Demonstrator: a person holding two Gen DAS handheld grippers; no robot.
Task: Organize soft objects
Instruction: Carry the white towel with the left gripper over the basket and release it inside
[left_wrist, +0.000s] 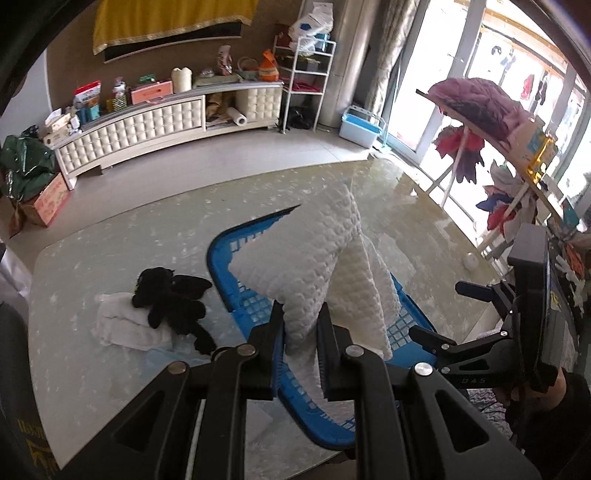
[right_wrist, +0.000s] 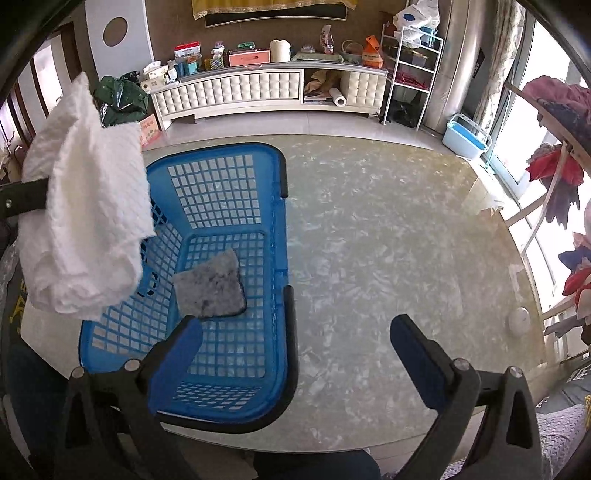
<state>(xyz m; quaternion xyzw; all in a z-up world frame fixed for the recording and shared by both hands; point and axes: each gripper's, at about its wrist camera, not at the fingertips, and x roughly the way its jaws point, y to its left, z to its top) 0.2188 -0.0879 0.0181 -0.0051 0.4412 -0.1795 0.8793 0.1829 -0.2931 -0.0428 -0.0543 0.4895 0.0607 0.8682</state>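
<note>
My left gripper (left_wrist: 301, 325) is shut on a white quilted cloth (left_wrist: 314, 258) and holds it up over the blue plastic basket (left_wrist: 236, 251). The cloth also shows in the right wrist view (right_wrist: 85, 206), hanging above the basket's left side. A grey fuzzy pad (right_wrist: 208, 284) lies inside the basket (right_wrist: 279, 258). A black plush toy (left_wrist: 173, 299) lies on a folded white towel (left_wrist: 122, 325) on the table left of the basket. My right gripper (right_wrist: 295, 354) is open and empty above the basket's near right corner.
The marbled table (right_wrist: 388, 240) stretches right of the basket. A small white round object (right_wrist: 519, 321) sits near its right edge. A rack with colourful clothes (right_wrist: 561, 177) stands at the right. A white cabinet (right_wrist: 258, 92) stands against the far wall.
</note>
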